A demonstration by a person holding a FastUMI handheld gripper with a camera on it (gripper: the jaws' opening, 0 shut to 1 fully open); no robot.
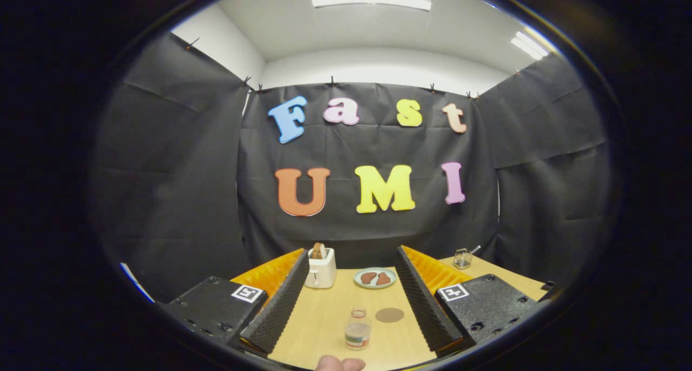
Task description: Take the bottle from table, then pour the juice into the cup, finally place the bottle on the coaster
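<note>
The claw (351, 311) is wide open and holds nothing, its two fingers spread to either side of the desk (319, 328). Between them, just ahead and low, stands the bottle (358, 330), upright, long axis vertical, mouth up. Right behind it sits the small cup (358, 312); to their right, apart, lies the flat round coaster (389, 315). My guess: straight forward and down reaches the bottle

On your light wooden table (324, 328), a white toaster (320, 269) with bread in its slot stands at the far end. Just beside it you have a pale round plate (375, 277) carrying two brown pieces. A small glass jar (462, 258) sits apart.
</note>
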